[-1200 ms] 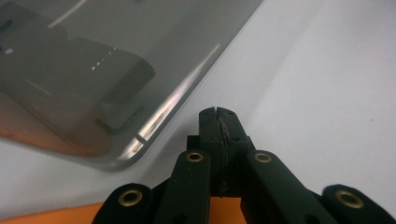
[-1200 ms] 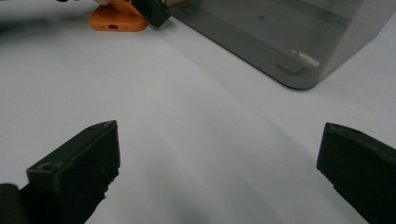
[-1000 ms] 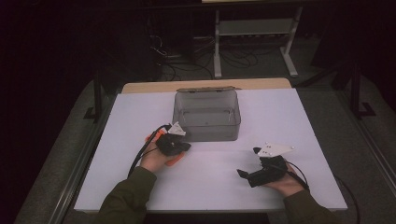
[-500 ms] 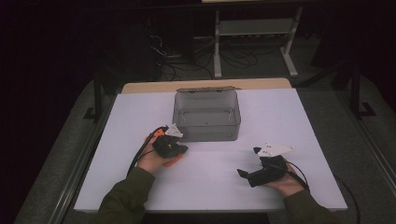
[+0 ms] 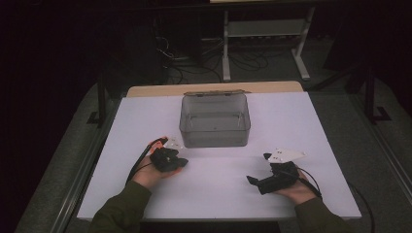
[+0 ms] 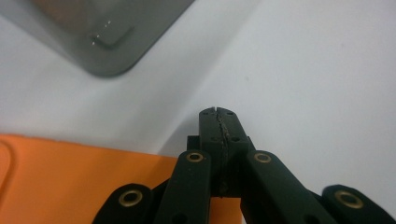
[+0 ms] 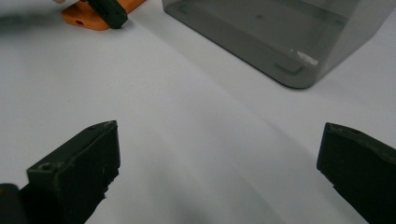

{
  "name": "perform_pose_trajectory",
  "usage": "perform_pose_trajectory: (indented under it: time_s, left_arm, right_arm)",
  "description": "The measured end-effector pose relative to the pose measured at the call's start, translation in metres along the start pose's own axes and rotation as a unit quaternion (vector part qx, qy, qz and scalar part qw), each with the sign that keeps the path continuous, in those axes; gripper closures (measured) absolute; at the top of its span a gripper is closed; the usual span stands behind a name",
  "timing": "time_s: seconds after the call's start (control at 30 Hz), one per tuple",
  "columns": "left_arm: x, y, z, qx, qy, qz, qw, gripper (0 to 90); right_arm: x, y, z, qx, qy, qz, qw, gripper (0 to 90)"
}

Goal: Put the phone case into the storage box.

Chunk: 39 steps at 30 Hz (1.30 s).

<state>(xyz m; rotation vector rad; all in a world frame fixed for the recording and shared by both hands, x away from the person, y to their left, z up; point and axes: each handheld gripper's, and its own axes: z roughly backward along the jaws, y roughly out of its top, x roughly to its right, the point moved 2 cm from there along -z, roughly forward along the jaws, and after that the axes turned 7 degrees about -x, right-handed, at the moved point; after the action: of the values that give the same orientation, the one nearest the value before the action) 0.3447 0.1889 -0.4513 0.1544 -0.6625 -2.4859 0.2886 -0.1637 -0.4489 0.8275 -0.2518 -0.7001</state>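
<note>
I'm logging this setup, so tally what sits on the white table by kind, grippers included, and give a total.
Grey see-through box: 1
Hand-held grippers: 2, the left gripper, jaws shut on nothing, and the right gripper, jaws open
Total: 3
All on the white table.

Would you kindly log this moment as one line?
left gripper: shut, empty | right gripper: open, empty | grey box: on table, untouched
</note>
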Motion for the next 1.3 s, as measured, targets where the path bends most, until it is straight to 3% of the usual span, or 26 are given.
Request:
perform_pose_trajectory:
  time_s: [0.33,0.7,1.3]
  left_arm:
    - [-0.002,-0.023,0.014,-0.004,0.006,0.013,0.9999,89.9]
    - [-0.010,-0.051,0.032,-0.009,0.029,0.036,0.9989,89.9]
    - [-0.032,-0.087,0.054,-0.008,0.066,0.085,0.9942,90.0]
  right_arm:
    - [0.000,0.000,0.000,0.000,0.000,0.000,1.0000,0.0]
    - [0.000,0.000,0.000,-0.001,-0.001,0.002,1.0000,0.0]
    - [0.000,0.000,-0.001,-0.003,-0.001,0.003,1.0000,0.0]
